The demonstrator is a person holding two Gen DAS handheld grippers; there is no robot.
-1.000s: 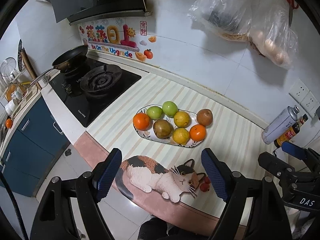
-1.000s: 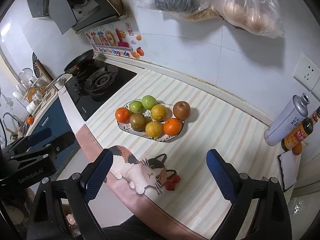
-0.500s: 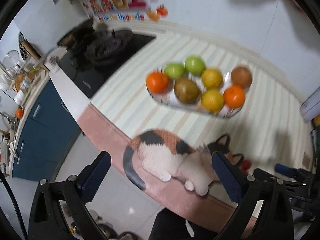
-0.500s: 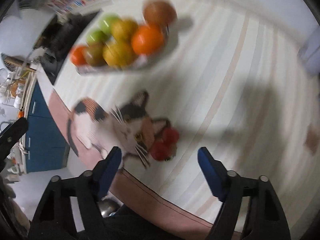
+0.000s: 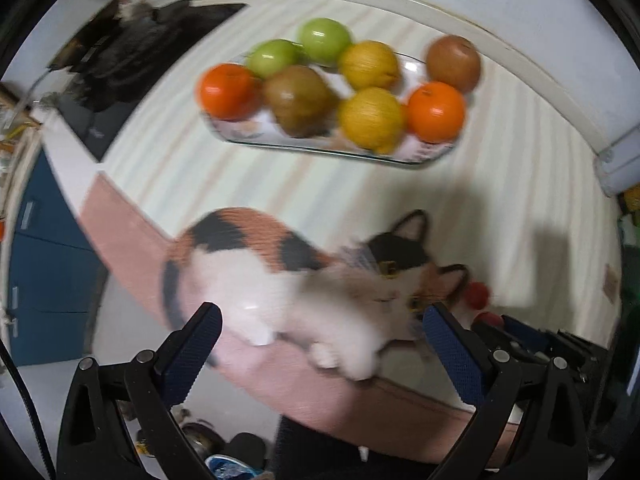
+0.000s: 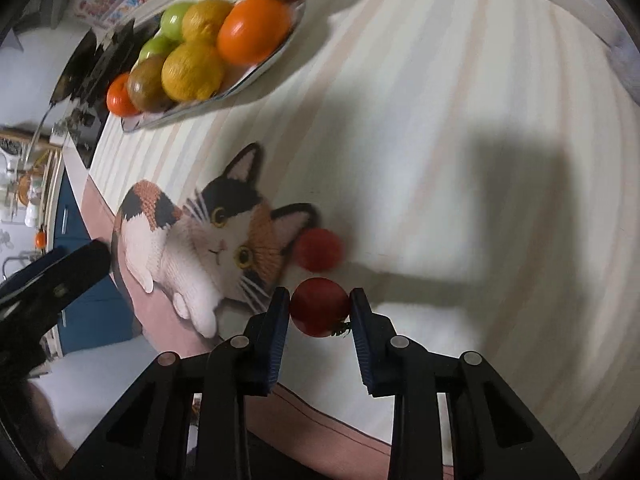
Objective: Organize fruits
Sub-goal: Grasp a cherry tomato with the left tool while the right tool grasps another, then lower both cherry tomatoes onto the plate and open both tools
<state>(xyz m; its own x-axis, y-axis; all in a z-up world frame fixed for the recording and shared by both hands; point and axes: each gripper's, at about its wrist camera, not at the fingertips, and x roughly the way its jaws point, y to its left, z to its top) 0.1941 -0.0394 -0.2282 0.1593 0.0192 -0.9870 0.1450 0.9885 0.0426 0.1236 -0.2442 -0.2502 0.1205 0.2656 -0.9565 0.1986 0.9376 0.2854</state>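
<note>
A patterned plate (image 5: 320,150) (image 6: 256,72) sits on the striped counter, bearing oranges (image 5: 436,110), green apples (image 5: 324,38), yellow lemons (image 5: 370,118) and brown kiwis (image 5: 300,100). Two red cherry tomatoes lie beside the cat-shaped mat (image 6: 208,236). My right gripper (image 6: 319,297) is shut on the nearer cherry tomato (image 6: 320,308), one pad pressed on each side of it. The other tomato (image 6: 320,249) (image 5: 478,294) rests just beyond, touching the cat's ear. My left gripper (image 5: 320,312) hangs open over the cat mat (image 5: 260,272) with nothing between its fingers.
A black gas stove (image 5: 132,48) lies at the far left, and a spray can (image 5: 620,168) stands by the wall at the right. The counter's pink front edge (image 5: 132,248) drops off to blue cabinets (image 5: 44,260) and the floor. The left gripper's body (image 6: 48,280) shows at the left of the right wrist view.
Both grippers have come down close to the counter. The right jaws went from wide open to shut on a cherry tomato. The left jaws spread wider.
</note>
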